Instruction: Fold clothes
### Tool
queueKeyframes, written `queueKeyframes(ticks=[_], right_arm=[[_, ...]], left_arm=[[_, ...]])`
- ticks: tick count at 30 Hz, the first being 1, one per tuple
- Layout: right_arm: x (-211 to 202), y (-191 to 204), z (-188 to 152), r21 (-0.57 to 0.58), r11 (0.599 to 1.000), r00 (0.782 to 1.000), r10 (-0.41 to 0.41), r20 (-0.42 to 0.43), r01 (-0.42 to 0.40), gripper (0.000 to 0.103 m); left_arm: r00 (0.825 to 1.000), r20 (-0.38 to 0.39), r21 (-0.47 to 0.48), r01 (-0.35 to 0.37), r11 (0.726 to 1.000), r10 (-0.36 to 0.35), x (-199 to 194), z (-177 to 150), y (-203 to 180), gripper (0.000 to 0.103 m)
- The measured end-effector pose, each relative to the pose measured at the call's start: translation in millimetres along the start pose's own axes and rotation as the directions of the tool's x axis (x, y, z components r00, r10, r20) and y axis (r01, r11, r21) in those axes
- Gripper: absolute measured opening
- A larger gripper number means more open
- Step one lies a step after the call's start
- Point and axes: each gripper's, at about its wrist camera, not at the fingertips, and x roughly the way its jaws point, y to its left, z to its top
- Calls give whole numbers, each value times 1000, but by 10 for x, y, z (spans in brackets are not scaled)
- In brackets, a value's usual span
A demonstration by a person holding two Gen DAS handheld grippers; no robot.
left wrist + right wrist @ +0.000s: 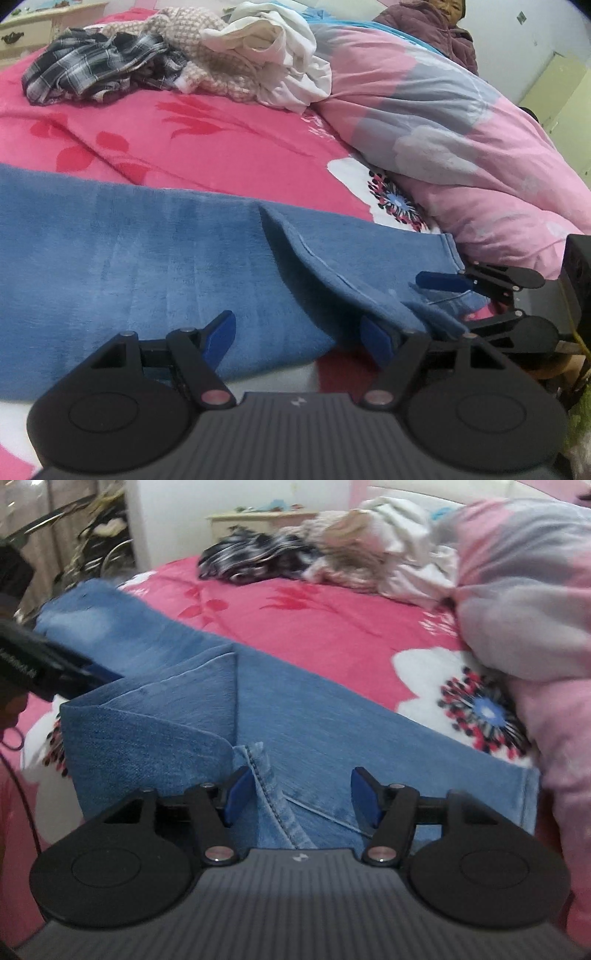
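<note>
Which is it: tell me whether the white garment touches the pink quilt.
Touching. The left wrist view shows the white garment lying against the pink quilt with no gap.

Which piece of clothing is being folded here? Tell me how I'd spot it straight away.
Look at the bed with the bright pink flowered blanket. Across its near edge, right in front of both tongs, lie the blue jeans, with one part doubled over. The other clothes sit crumpled in a pile at the far side; only the jeans are blue denim and spread flat.
</note>
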Motion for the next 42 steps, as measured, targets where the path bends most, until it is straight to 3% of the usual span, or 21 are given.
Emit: queueKeyframes(ticks=[4,7,9,12,16,19,20,22,25,29,31,33,34,38,42], right_arm=[[40,-112,80,-4,995,994,100,-40,-100,50],[85,-275,155,35,980,977,200,-71,-198,46],[152,-355,210,41,960,953,280,-114,-277,38],[277,-441,299,58,932,914,362,-183,-357,39],[459,-586,351,205,884,859,461,-225,-420,41],[482,-542,298,295,865,865,467,-182,-405,44],[451,-481,282,286,874,877,449,-171,-392,44],[368,-335,262,253,899,903,401,-154,-356,24],[218,-116,254,226,934,942,311,-127,-278,19],[-125,-130,278,337,937,993,113,-41,-92,9],[-373,-258,338,390,921,999,-29,16,21,8],[-580,-386,382,424,893,981,-187,47,150,8],[-649,-443,390,425,876,961,-274,46,229,7],[-661,-632,357,389,778,843,-537,6,493,7],[-286,-679,207,262,715,749,-660,-53,648,7]], left_arm=[[1000,4,-12,9,1000,-8,41,11,37,75],[1000,12,-8,14,1000,-14,65,16,40,76],[1000,13,-8,18,1000,-18,86,24,49,76],[1000,15,-10,20,1000,-20,101,28,58,76],[1000,18,-27,26,999,-25,106,34,77,76],[999,21,-39,31,999,-30,109,39,92,76],[999,22,-43,32,999,-31,111,40,97,76],[999,23,-34,32,999,-32,122,45,96,76],[999,27,-36,40,999,-39,135,74,107,76],[998,39,-45,58,997,-56,161,126,132,76],[997,54,-54,65,996,-62,180,159,143,76],[996,62,-59,74,996,-70,208,195,143,76],[996,67,-55,70,996,-66,223,212,130,76],[996,87,-22,39,999,-37,305,267,65,76],[995,96,32,-9,999,5,396,281,4,76]])
